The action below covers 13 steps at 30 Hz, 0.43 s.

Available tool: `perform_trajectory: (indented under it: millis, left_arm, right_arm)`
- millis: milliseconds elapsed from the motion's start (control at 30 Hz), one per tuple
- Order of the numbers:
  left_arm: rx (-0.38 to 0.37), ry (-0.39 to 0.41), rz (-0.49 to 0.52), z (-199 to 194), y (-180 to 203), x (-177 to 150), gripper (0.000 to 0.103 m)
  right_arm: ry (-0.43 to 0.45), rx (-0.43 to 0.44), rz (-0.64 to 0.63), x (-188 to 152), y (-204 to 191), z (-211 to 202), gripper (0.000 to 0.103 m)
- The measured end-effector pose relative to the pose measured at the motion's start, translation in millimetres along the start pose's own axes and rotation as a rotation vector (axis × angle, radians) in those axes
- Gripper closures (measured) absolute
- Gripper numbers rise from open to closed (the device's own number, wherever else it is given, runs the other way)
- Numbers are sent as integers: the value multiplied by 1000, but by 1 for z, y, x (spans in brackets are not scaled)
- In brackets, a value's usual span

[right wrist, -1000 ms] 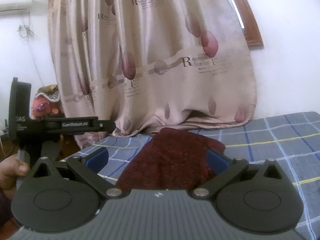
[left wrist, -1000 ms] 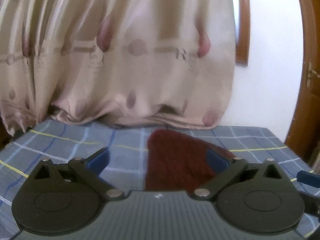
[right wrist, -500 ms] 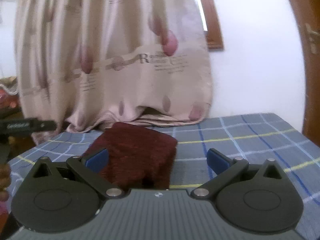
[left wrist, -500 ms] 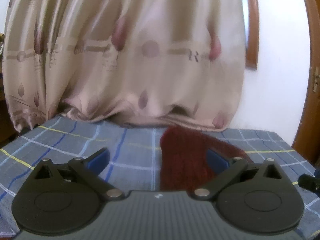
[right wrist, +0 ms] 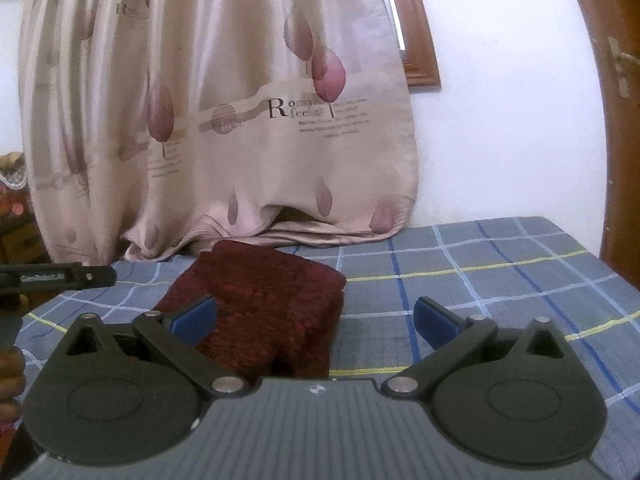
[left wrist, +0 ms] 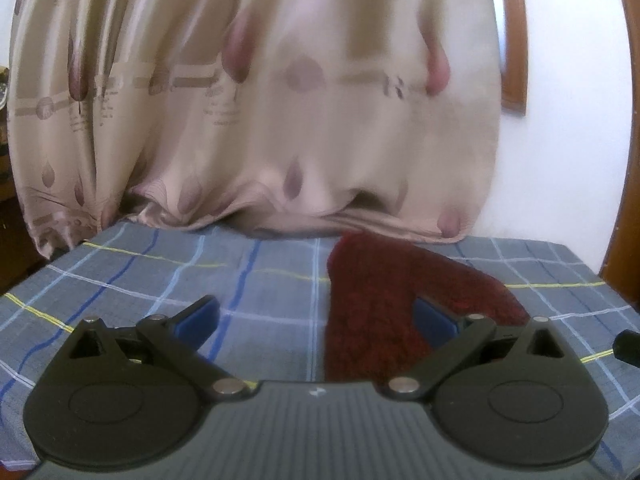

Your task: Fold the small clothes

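Note:
A folded dark red fuzzy garment (left wrist: 380, 300) lies on the blue plaid bedsheet (left wrist: 180, 280). In the left wrist view it sits ahead and to the right, partly behind the right blue pad (left wrist: 434, 316). My left gripper (left wrist: 316, 316) is open and holds nothing. In the right wrist view the same red garment (right wrist: 272, 308) lies ahead and to the left, behind the left blue pad (right wrist: 196, 314). My right gripper (right wrist: 316, 314) is open, with bare bedsheet (right wrist: 480, 280) between its fingers.
A beige curtain (right wrist: 240, 120) with pink leaf prints hangs at the far edge and pools on the sheet. White wall and a brown door frame (right wrist: 600, 120) stand at the right. The other gripper's black bar (right wrist: 56, 278) and a hand show at the left edge.
Both grippers swung apart: the garment shifted rightward in the left wrist view and leftward in the right wrist view. Both grippers stayed open.

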<state>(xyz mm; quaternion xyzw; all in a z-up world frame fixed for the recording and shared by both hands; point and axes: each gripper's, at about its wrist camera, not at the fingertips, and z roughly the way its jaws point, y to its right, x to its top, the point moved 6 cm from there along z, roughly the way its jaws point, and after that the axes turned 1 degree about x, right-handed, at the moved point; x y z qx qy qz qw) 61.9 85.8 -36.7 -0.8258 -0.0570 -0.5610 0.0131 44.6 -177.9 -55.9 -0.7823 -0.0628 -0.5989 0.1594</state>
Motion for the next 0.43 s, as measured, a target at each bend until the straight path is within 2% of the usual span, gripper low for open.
perform_trajectory:
  millis: [233, 433]
  left_arm:
    - [-17, -18, 8, 3, 5, -2, 0]
    - [-21, 23, 27, -2, 9, -1, 0]
  right_arm:
    - [-10, 18, 5, -1, -3, -1, 0]
    - [-19, 20, 10, -3, -4, -1, 0]
